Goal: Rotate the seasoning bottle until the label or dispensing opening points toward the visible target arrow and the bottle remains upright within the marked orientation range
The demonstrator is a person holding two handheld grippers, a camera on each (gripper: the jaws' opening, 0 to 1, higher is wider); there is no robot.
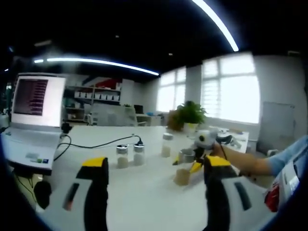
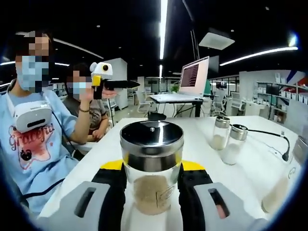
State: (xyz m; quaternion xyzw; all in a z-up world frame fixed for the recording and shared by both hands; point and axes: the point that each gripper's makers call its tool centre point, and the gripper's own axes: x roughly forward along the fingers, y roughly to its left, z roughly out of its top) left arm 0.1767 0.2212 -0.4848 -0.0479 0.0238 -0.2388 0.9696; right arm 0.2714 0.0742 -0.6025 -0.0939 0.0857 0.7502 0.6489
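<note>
The seasoning bottle [image 2: 151, 190] is a clear glass jar with a steel lid and brown powder in its lower part. It stands upright on the white table [image 2: 250, 168]. My right gripper [image 2: 153, 168] is shut on it, with a yellow-tipped jaw against each side. In the left gripper view the same bottle [image 1: 181, 177] sits right of centre with the right gripper [image 1: 193, 166] around it, held by a person's hand. My left gripper [image 1: 155, 166] is open and holds nothing. In the right gripper view the left gripper [image 2: 115, 84] is raised in the air.
Three similar bottles [image 1: 122, 156] [image 1: 138, 154] [image 1: 166, 144] stand mid-table, two of them [image 2: 219, 132] [image 2: 233, 144] right of my held bottle, plus another [image 2: 284, 187] at the edge. A black cable [image 1: 96, 143] runs to an open laptop [image 1: 33, 120]. Two people sit at left [image 2: 38, 139].
</note>
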